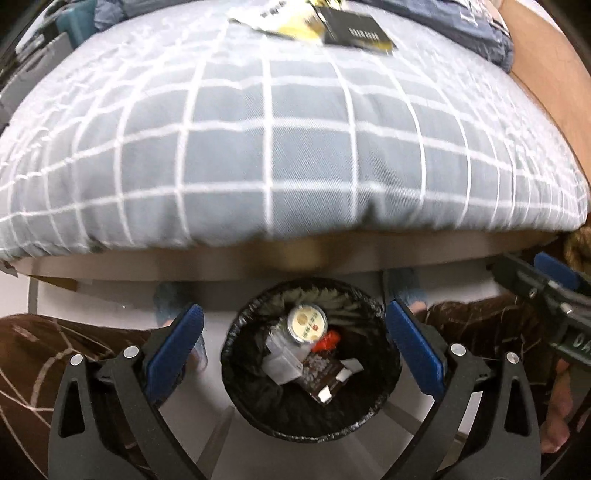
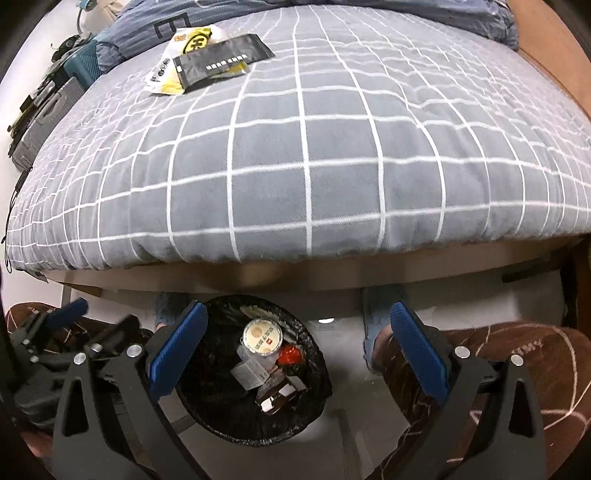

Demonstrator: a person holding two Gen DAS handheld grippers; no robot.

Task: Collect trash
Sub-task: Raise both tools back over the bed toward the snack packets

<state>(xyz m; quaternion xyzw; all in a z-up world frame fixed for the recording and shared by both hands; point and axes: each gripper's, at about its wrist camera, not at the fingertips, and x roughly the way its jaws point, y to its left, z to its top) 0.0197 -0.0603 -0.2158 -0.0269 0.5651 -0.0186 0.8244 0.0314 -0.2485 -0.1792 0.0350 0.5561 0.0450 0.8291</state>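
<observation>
A bed [image 2: 314, 147] fills the upper two thirds of both views, covered by a grey quilt with a white grid pattern; a brown frame edge runs below it. At the top of the frame a dark blue pillow [image 2: 480, 22] lies against the headboard side.

Below the bed edge, on the pale floor, stands a round trash bin [image 1: 236, 373] lined with a black bag — lower centre in the left wrist view, lower centre-left in the right wrist view. The person's legs in brown patterned trousers [image 2: 517, 369] flank it, with feet in blue slippers [image 1: 402, 291] near the bed frame.

The left tongs [image 1: 295, 343] hang above the bin with blue pads spread wide on either side of its rim, nothing between them. The right tongs [image 2: 295, 343] also stand wide apart and empty, over the bin's right side.

Still on the quilt, upper left in the right wrist view, a black packet [image 2: 221, 61] with white lettering lies on top of a white-and-yellow wrapper [image 2: 168, 79].

Inside the bin sit a round foil-lidded cup [image 1: 307, 320], a clear plastic piece [image 1: 282, 363], a brown wrapper [image 1: 321, 376] and a small red scrap [image 1: 327, 339].
</observation>
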